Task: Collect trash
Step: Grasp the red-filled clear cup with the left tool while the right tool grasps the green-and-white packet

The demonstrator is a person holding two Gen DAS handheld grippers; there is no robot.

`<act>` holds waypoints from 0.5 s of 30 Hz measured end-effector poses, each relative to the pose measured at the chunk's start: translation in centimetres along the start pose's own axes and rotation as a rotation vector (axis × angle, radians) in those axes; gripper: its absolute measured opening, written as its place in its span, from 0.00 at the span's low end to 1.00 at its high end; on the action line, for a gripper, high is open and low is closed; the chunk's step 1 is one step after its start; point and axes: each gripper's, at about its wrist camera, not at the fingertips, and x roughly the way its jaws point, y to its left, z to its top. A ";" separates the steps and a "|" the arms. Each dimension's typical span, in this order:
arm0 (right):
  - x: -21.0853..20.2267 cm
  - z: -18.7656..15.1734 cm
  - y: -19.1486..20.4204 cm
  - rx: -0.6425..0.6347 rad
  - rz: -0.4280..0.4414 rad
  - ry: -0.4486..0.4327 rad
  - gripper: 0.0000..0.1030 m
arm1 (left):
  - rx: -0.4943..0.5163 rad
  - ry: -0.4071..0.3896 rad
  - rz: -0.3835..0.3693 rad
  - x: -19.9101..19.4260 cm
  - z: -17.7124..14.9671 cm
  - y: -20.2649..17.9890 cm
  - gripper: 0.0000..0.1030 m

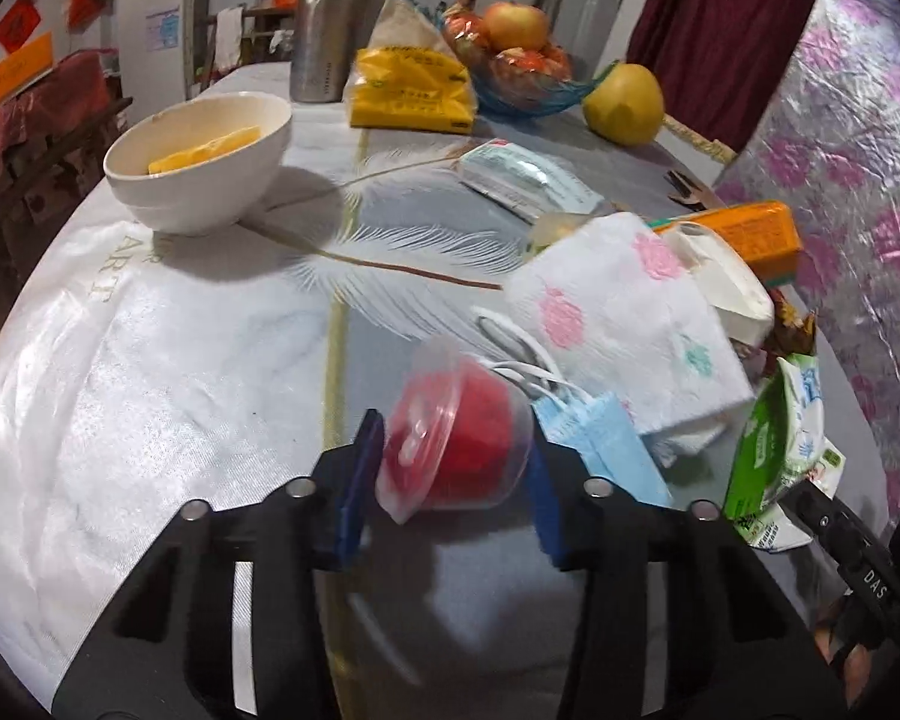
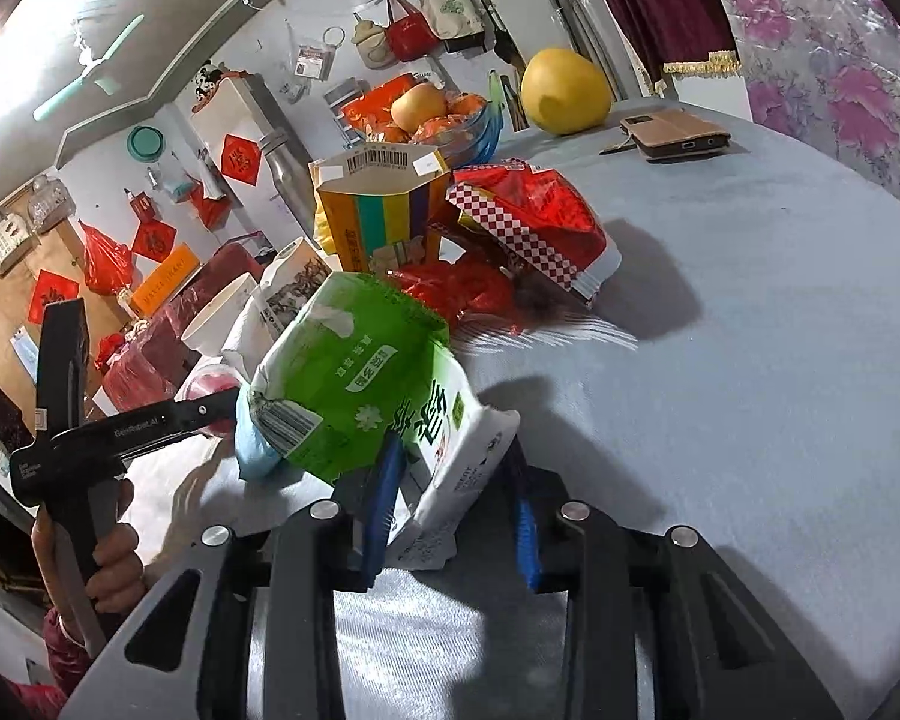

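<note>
My left tongs clamp a red-filled plastic cup lying sideways, lid lower left. Right tongs pinch a green wipes packet, long axis running upper left; bare worktop right.

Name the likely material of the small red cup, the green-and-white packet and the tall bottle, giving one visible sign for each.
Small red cup: clear thin plastic; red contents show through. Green-and-white packet: glossy plastic film, judging by creases and sheen. Tall bottle: probably brushed metal; dull grey shine and a dent.
</note>
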 end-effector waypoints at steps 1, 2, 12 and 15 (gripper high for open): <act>-0.2 -0.1 0.0 -0.001 -0.003 -0.004 0.31 | 0.003 -0.013 -0.001 -0.2 -0.1 -0.1 0.38; -0.4 0.0 0.0 -0.002 -0.005 -0.008 0.30 | 0.005 -0.029 -0.003 -0.6 -0.2 -0.1 0.37; -3.6 -0.1 1.3 -0.037 -0.030 -0.072 0.23 | 0.031 -0.112 -0.023 -4.4 -1.3 -0.9 0.30; -4.9 -0.2 1.8 -0.047 -0.033 -0.099 0.22 | 0.035 -0.131 -0.033 -5.6 -2.0 -1.0 0.30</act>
